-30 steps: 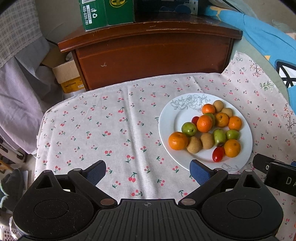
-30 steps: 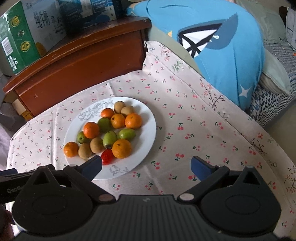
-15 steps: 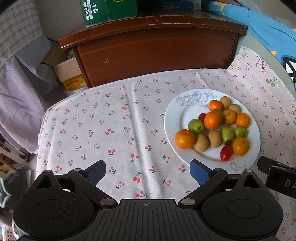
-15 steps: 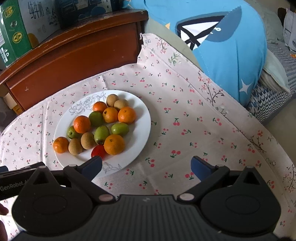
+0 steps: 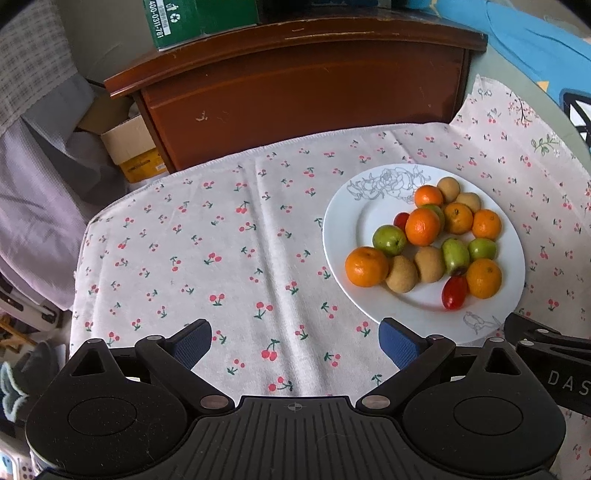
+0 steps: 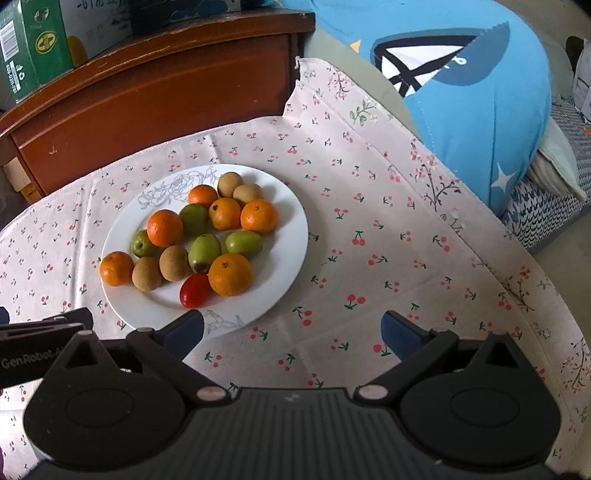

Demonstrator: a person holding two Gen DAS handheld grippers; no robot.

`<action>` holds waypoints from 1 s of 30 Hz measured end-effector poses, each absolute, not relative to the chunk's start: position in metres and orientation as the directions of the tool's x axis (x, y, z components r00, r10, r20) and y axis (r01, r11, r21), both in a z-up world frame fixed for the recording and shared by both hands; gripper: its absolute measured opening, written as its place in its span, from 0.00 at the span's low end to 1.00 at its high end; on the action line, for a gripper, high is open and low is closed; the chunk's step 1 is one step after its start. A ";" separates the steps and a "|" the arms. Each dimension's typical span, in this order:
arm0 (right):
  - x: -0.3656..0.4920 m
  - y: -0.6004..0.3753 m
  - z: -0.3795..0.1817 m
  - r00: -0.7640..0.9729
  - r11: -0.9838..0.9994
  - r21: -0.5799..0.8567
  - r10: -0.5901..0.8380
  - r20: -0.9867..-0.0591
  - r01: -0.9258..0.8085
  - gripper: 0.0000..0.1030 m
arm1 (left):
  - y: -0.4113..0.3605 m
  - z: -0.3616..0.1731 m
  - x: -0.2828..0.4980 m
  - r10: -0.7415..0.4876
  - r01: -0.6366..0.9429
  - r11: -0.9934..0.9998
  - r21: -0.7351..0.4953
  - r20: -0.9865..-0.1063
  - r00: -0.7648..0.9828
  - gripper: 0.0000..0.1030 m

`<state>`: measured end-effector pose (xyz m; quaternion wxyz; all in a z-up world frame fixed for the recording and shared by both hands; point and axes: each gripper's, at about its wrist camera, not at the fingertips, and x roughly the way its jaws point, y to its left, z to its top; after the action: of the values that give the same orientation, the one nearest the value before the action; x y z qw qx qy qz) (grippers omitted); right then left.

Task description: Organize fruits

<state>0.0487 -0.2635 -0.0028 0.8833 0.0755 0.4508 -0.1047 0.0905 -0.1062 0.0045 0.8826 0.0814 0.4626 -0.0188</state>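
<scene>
A table draped in a pale cloth printed with small red cherries fills most of both views, and behind it stands a dark reddish-brown wooden cabinet carrying a green cardboard box. To the right of the table lies a large bright blue cushion with a white and navy pattern.

On the cloth sits a round white ceramic plate with a grey floral line drawing on its rim, and all the fruit is piled on it. The left hand-held gripper hangs low over bare cloth to the left of the plate, its blue-padded fingers spread wide with nothing between them; its right fingertip overlaps the plate's near rim in the view. The right hand-held gripper is likewise spread wide and empty, its left finger over the near edge of the plate and its right finger over open cloth.

The fruit, in a loose cluster: six round orange tangerines, the nearest right one touching an oval red cherry tomato, and another at the plate's left edge. Among them lie green oval jujube-like fruits, and small tan-brown round fruits both in the near row and at the far side. A second red tomato peeks out behind a tangerine in the left wrist view.
</scene>
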 end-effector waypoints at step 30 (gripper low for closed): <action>0.046 -0.251 -0.010 0.566 0.979 0.011 -0.108 -0.817 0.204 0.99 | -0.102 -0.001 0.084 0.133 0.080 0.974 0.213 -0.819 0.558 0.95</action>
<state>0.0464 -0.2508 -0.0097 0.8833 0.0522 0.4574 -0.0883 0.0842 -0.1024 -0.0012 0.8754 0.1133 0.4697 0.0152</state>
